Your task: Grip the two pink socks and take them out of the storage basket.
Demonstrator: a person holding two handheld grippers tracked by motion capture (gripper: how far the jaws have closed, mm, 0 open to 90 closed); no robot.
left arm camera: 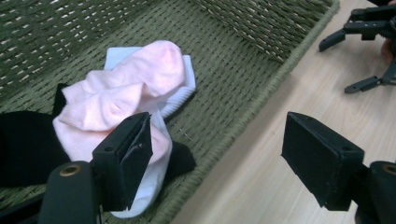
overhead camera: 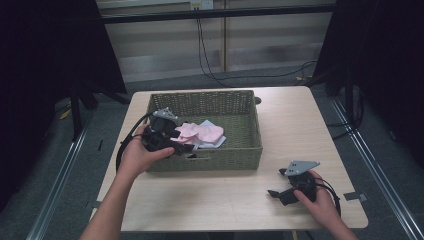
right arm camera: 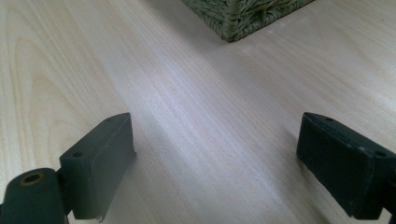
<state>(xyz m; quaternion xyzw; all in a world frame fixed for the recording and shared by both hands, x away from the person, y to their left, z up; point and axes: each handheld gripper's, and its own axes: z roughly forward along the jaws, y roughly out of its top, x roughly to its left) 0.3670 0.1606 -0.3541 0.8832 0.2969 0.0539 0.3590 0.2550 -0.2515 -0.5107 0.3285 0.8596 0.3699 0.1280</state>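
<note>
**High view: two grippers, one basket of socks**

High view shows a green basket (overhead camera: 250,125) on the counter (overhead camera: 300,115). Socks lie in its near left part. The pink sock (overhead camera: 200,132) is on top, a white sock (left arm camera: 187,77) sits under it, and a black sock (left arm camera: 23,144) lies beside them.

The left gripper (overhead camera: 182,149) hangs over the near left edge of the basket, just above the socks. Its fingers (left arm camera: 123,158) are wide apart and hold nothing. In the left gripper view, one finger is over the pink sock and the other is over the counter.

The right gripper (overhead camera: 278,183) is low over the counter, near the basket's near right corner. Its fingers (right arm camera: 100,161) are wide apart too, with bare wood between them.
</note>
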